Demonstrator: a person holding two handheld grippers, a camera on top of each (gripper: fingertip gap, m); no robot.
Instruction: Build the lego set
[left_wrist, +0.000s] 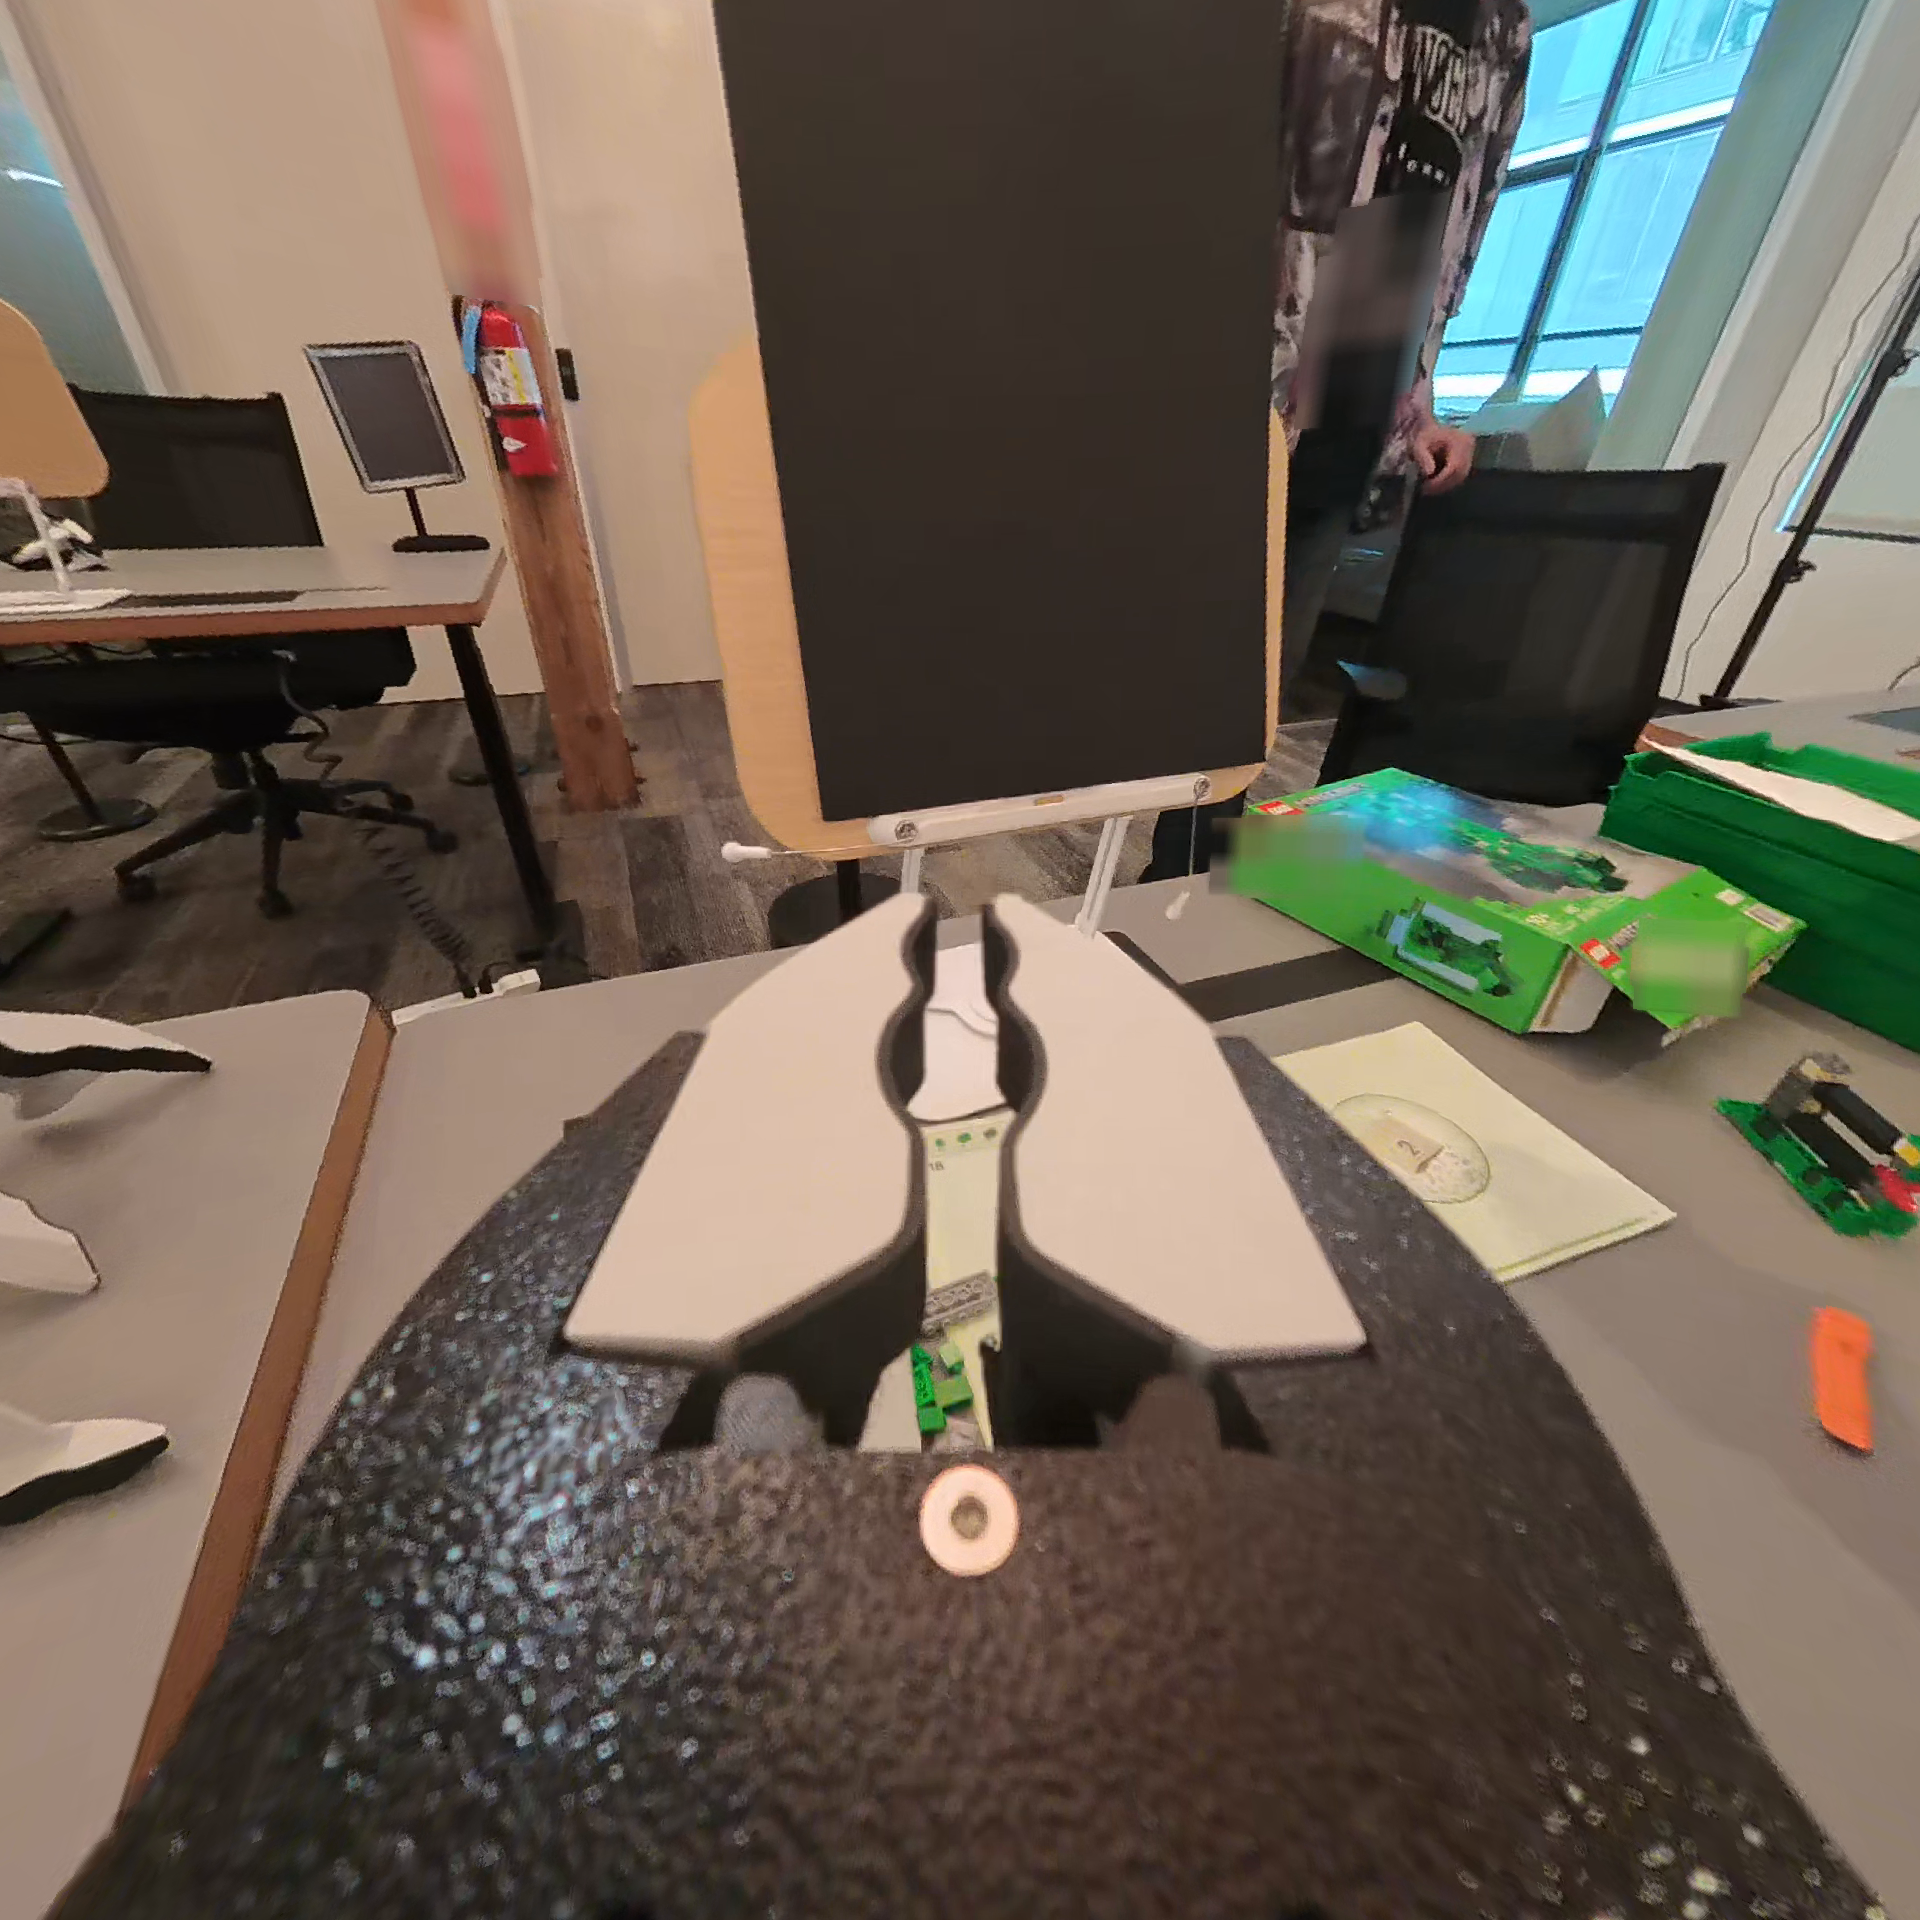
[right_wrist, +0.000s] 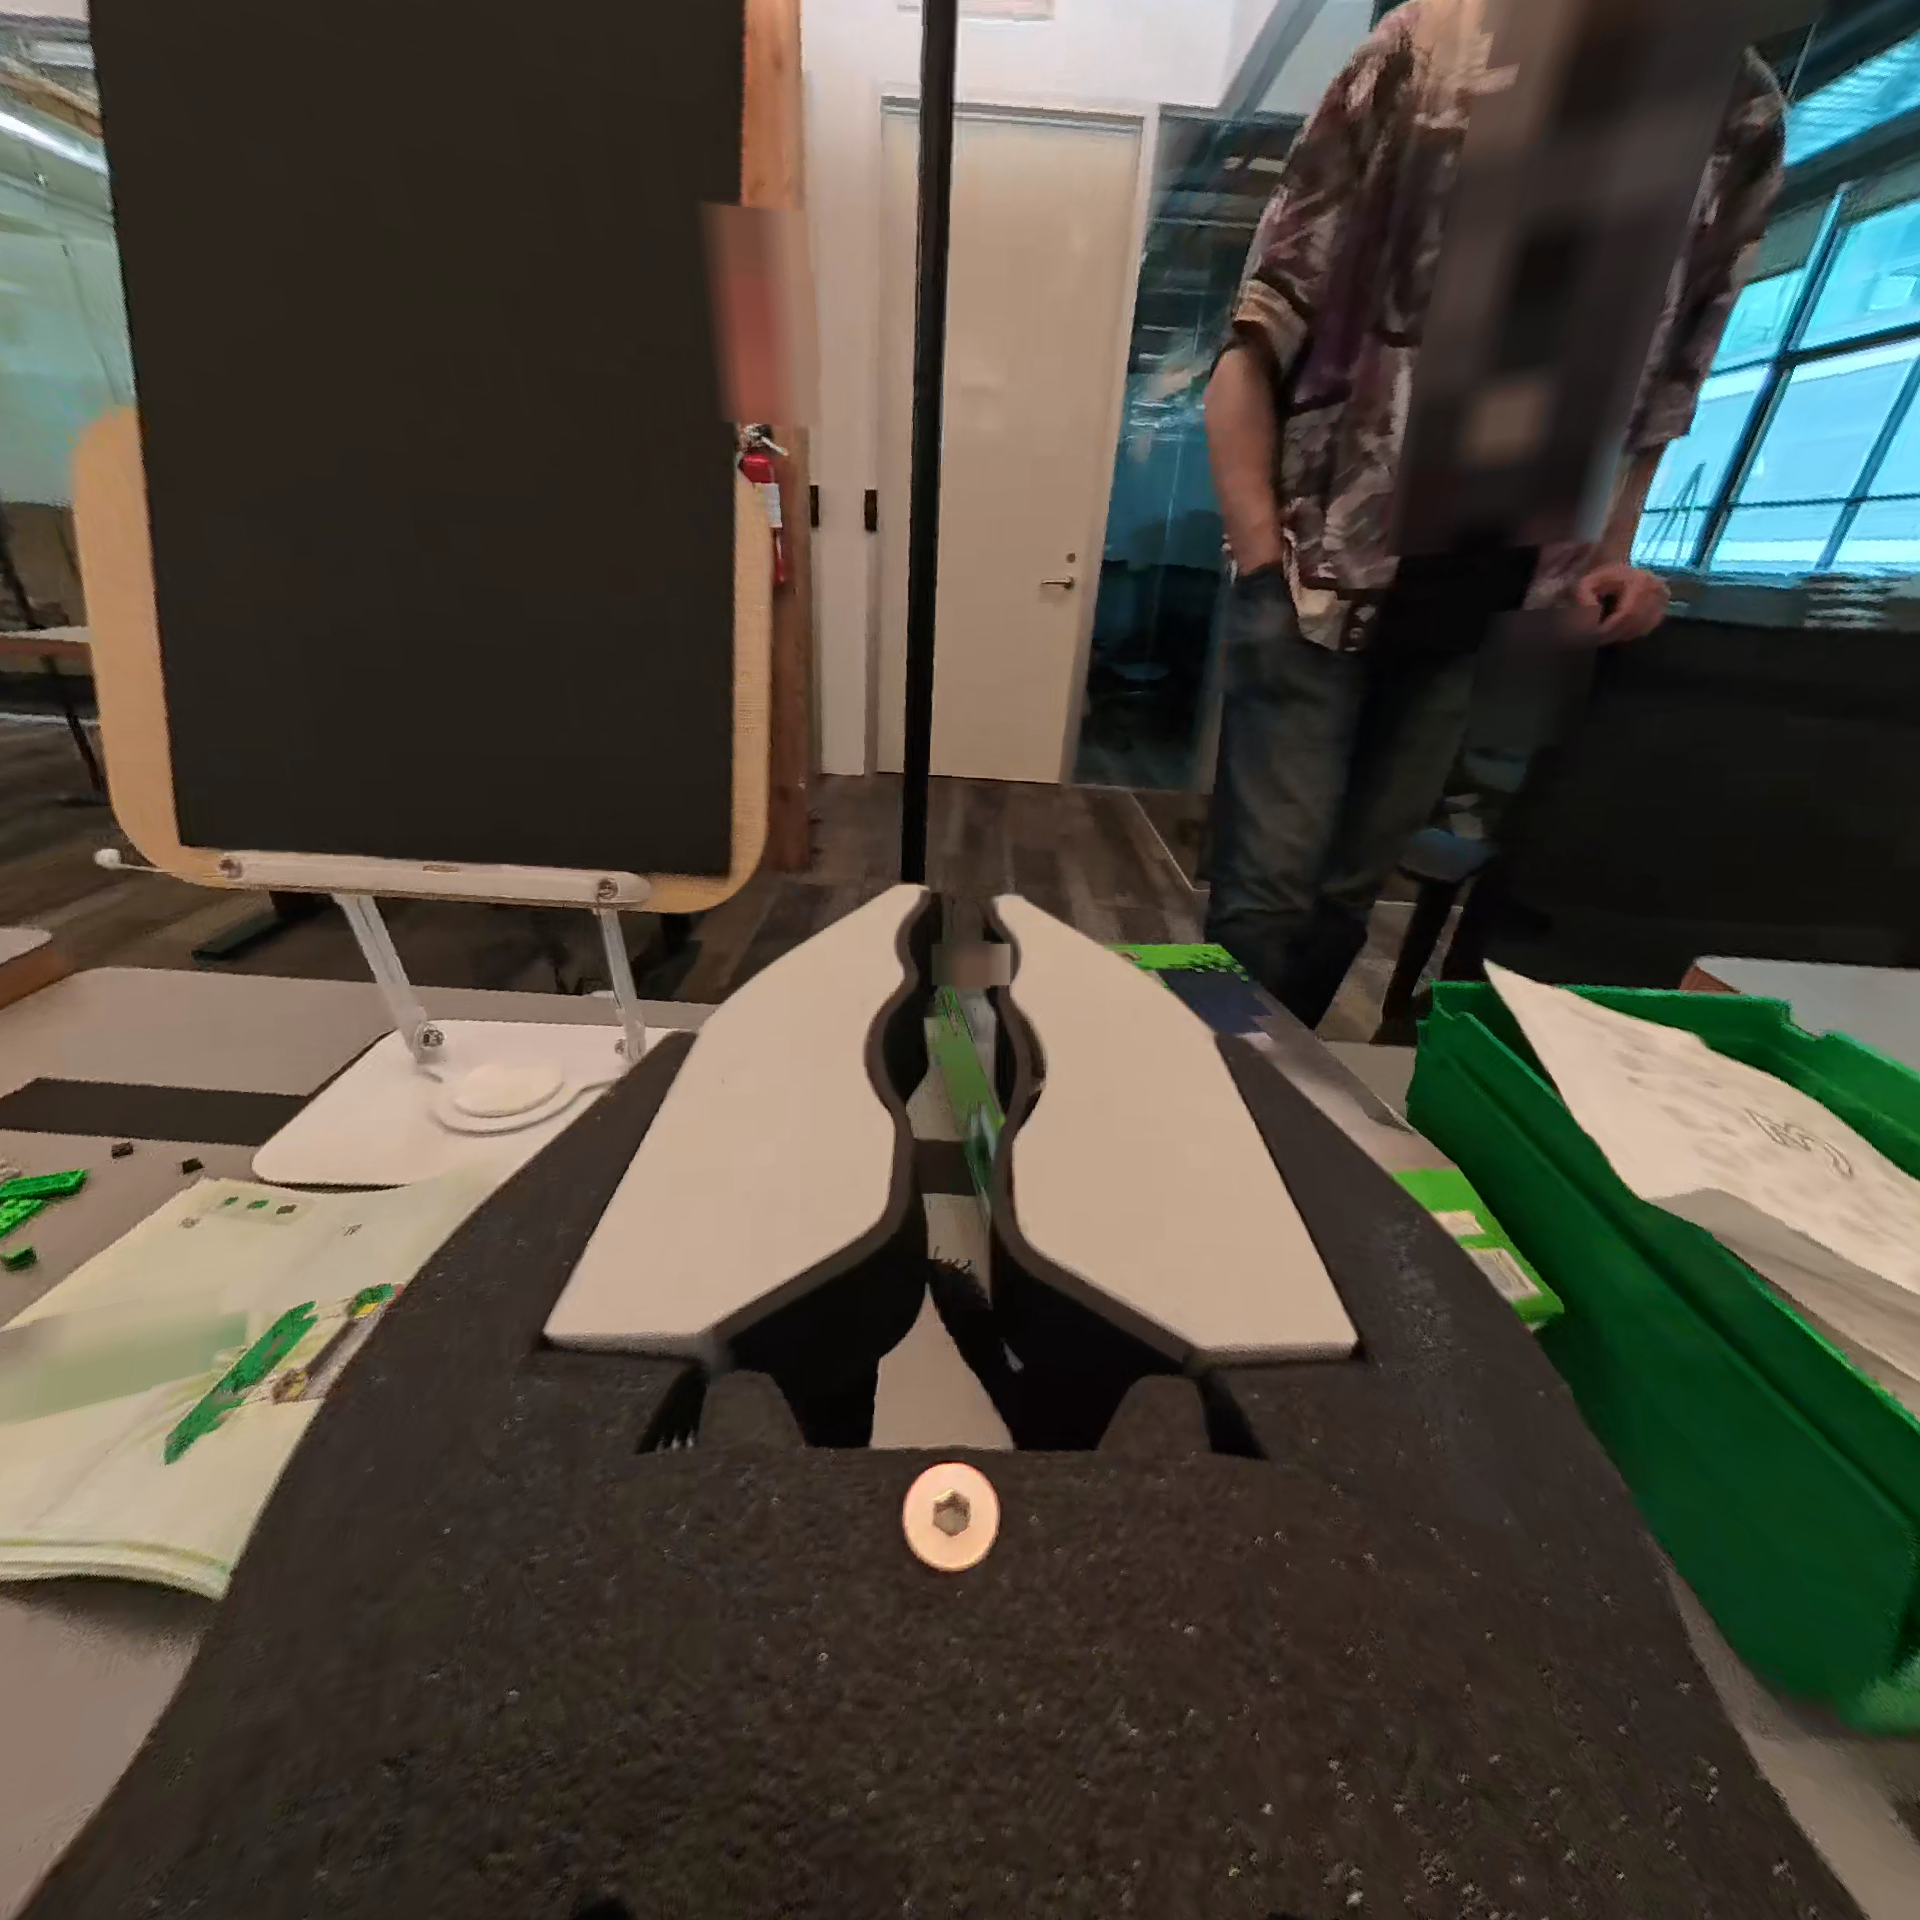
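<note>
Left gripper (left_wrist: 958, 914): pale grey fingers (left_wrist: 769, 1143) with wavy black inner edges, speckled black foam-textured body behind, silver screw (left_wrist: 968, 1520) nearest the camera.
Right gripper (right_wrist: 961, 904): same build, hex screw (right_wrist: 951, 1517).

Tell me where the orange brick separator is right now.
In the left wrist view, the orange brick separator lies on the grey table at the right edge, just below the partly built green model.
</note>
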